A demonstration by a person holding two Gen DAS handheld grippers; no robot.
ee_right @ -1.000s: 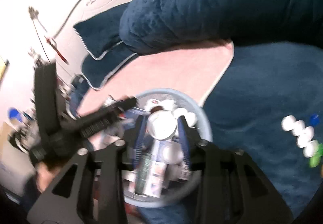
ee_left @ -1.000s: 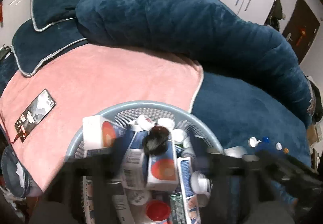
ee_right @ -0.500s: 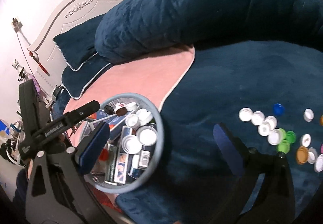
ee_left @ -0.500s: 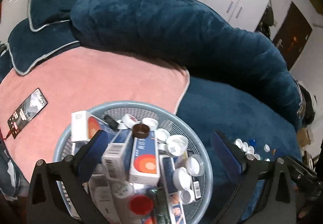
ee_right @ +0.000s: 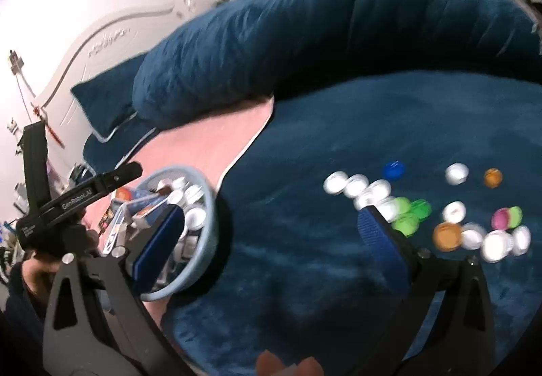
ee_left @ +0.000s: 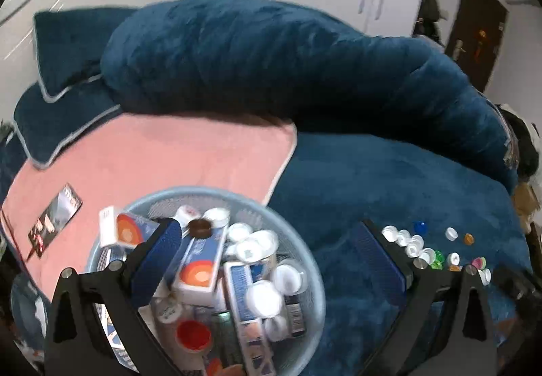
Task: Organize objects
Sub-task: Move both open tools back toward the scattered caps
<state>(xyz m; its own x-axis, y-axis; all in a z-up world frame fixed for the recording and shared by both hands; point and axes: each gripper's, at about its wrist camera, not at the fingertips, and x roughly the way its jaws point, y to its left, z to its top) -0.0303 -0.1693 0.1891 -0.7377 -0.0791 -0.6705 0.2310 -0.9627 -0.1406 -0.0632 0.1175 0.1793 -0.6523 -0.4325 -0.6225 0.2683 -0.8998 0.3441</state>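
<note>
A round light-blue basket point(ee_left: 305, 240) full of medicine boxes, white-lidded jars and a red lid sits on the bed; in the right wrist view it point(ee_right: 211, 206) is at the left. My left gripper point(ee_left: 271, 240) is open and empty, just above the basket's right half. My right gripper point(ee_right: 271, 223) is open and empty over bare blue blanket between the basket and a scatter of loose bottle caps point(ee_right: 420, 206), white, green, orange, blue and pink. These caps point(ee_left: 426, 247) also show in the left wrist view.
A pink towel point(ee_left: 162, 159) lies under the basket with a phone point(ee_left: 54, 220) on it. A big dark-blue bolster point(ee_left: 271, 64) and pillows point(ee_left: 64, 37) line the far side. White wardrobes and headboard stand behind.
Both grippers have opened and pulled back from the basket. The right gripper let go of a white-lidded jar into the basket and swung right toward the caps.
</note>
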